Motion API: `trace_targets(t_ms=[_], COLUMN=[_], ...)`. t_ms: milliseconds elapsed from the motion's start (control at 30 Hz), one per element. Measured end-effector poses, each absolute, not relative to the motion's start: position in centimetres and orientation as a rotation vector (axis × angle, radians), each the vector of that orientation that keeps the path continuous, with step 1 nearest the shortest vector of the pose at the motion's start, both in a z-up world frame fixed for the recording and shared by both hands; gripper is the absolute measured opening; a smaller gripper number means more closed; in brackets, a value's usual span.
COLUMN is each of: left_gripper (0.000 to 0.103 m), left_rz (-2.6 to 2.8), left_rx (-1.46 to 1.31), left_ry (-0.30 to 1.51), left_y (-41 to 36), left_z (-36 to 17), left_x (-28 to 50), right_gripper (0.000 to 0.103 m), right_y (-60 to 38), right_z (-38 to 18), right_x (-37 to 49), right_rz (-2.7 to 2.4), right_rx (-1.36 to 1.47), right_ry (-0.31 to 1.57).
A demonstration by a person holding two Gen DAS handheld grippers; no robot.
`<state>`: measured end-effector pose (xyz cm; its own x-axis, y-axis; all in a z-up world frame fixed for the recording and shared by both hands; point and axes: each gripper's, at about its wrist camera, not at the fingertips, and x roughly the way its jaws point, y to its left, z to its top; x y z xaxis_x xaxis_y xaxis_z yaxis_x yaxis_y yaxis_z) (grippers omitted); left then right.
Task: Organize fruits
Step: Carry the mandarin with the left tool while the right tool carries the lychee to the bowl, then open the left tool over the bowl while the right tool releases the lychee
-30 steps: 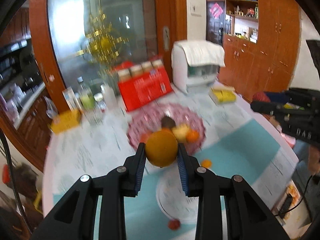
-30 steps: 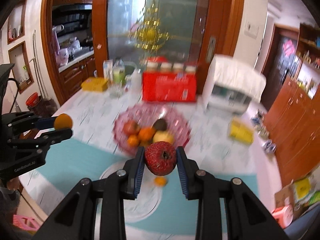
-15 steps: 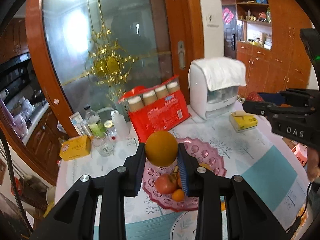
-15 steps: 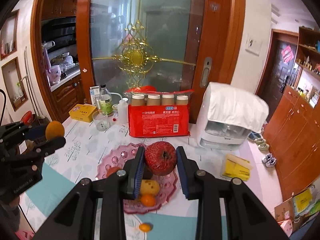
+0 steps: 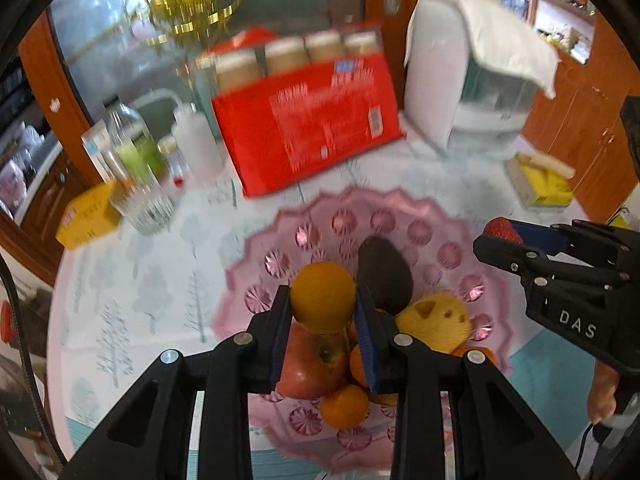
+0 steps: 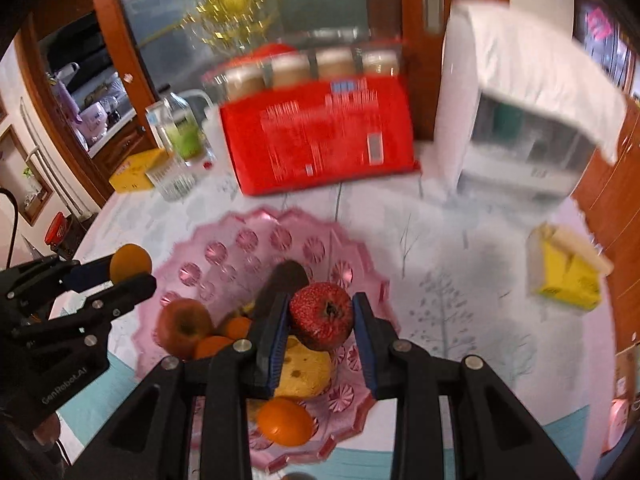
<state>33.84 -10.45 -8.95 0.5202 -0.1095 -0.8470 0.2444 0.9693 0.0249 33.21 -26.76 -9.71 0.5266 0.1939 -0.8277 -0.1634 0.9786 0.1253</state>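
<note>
2 grippers are in view, each clamped on 1 fruit above the pink scalloped fruit plate (image 5: 280,220). The left gripper (image 5: 323,304) grasps 1 orange (image 5: 322,297) between its blue pads, held over the near-left part of the plate. The right gripper (image 6: 322,322) grasps 1 dark red rough-skinned fruit (image 6: 322,316), stem end facing the camera, held over the middle of the plate. In the left wrist view the plate holds 1 red apple (image 5: 308,364), 1 dark avocado-shaped fruit (image 5: 384,276), 1 yellow pitted fruit (image 5: 434,320) and at least 2 small oranges (image 5: 345,406), all bunched toward the near side and touching one another; a further orange edge shows beside the yellow fruit, and whether it is a separate piece I cannot tell. The plate rests on a table (image 5: 132,280) covered by a pale tree-print cloth with a teal band along the near edge. Behind the plate stand 1 red carton (image 5: 308,128) with 4 capped containers showing above it, 1 white appliance (image 5: 472,80) draped with 1 white cloth, 1 green-labelled bottle (image 5: 136,144), 1 white bottle (image 5: 198,144), 1 clear glass (image 5: 146,206) and 2 yellow boxes, 1 at the left edge (image 5: 86,216) and 1 at the right (image 5: 540,184). Much of the background is motion-blurred.
</note>
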Motion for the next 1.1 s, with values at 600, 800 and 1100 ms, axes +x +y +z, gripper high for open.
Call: trace_targets(t_ms=[600, 800, 1100], left_gripper=[0.031, 0.068, 0.074], left_rz=[-0.163, -0.14, -0.14], left_rx=[0.179, 0.162, 0.135], left_ry=[1.1, 1.088, 1.067], left_y=[-11.6, -11.4, -10.9], left_z=[-16.0, -16.0, -14.5], left_x=[37.4, 37.3, 36.3], right_gripper=[0.033, 0.04, 0.04], right_y=[-26.6, -26.6, -26.2], right_z=[-16.7, -16.5, -14.6], right_x=[36.1, 35.5, 34.7], right_rz=[0.216, 0.216, 0.223], right_rx=[0.07, 0.07, 0.079], right_ry=[1.056, 1.025, 0.972])
